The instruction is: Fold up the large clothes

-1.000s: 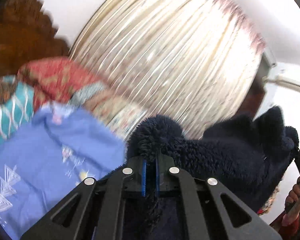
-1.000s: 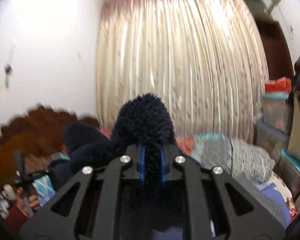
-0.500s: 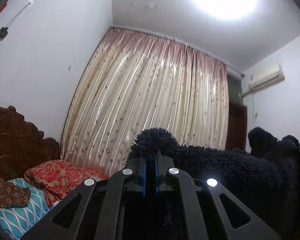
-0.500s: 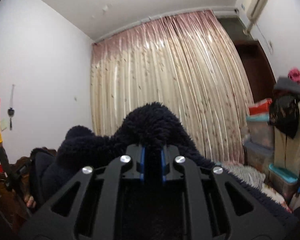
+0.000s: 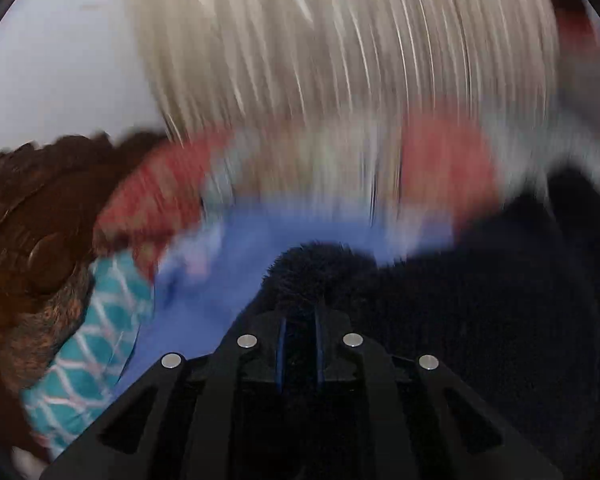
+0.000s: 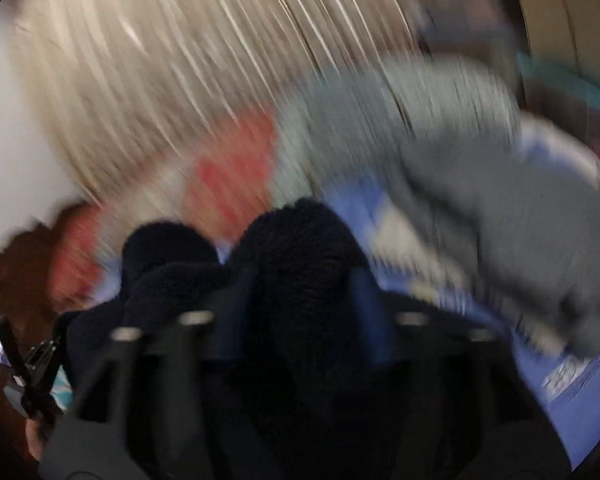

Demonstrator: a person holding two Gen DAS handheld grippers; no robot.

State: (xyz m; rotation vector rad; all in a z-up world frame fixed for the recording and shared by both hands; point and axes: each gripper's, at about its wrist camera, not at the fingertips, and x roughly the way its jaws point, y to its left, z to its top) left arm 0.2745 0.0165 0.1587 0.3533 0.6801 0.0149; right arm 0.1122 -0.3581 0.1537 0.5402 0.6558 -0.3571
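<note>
While both views are smeared by motion blur, the curtain (image 5: 340, 60) can be made out as the largest thing, and everything else is placed from it. Below the curtain a bed is spread with a blue sheet (image 5: 204, 304), with a red pillow (image 5: 156, 196) at the curtain's foot and a teal patterned pillow (image 5: 96, 344) lower left. A grey bundle (image 6: 480, 184) is seen lower right of the curtain in the right view. Beneath the curtain, in front of the sheet, a dark fleece garment (image 5: 480, 300) is held up between the two tools. The left gripper (image 5: 300, 344) is pinched on a tuft of its edge, and the right gripper (image 6: 300, 312) is clamped on another tuft. The garment is judged thick, soft and fairly heavy, so sagging is likely; firm edges or corners are best gripped. Storage boxes cannot be made out, so no contents can be told
</note>
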